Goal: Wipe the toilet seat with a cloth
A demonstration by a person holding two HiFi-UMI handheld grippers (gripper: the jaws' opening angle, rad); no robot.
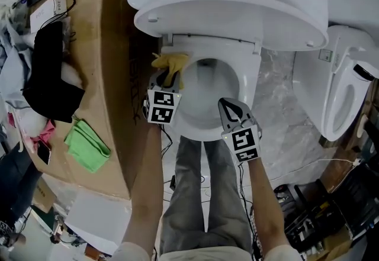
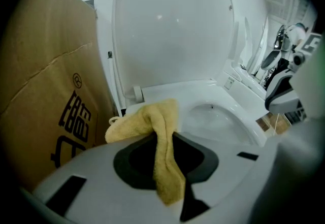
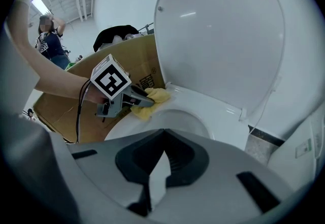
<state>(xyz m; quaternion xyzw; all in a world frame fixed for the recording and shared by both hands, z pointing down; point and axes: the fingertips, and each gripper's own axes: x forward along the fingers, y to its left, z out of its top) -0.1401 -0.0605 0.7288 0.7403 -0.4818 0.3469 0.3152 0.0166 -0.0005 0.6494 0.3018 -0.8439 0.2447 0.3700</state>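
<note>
Yellow cloth (image 1: 170, 63) is pinched in my left gripper (image 1: 167, 80) and lies on the toilet seat (image 1: 251, 79), rear-left by the hinge. Remaining rim runs right and toward me, so I'd sweep that way. Right gripper (image 1: 233, 113) is closed on nothing, over the front rim.

The cloth (image 1: 169, 63) lies on the rear left of the toilet seat (image 1: 251, 76), between the jaws of the left gripper (image 1: 168, 79), and the right gripper (image 1: 231, 109) hangs over the seat's front right rim. Behind the seat the lid (image 1: 237, 11) stands raised. A cardboard box (image 1: 112, 47) stands just left of the toilet with a garment (image 1: 50, 82) and a folded rag (image 1: 87, 146) on top, and a second toilet (image 1: 343, 100) stands to the right.
</note>
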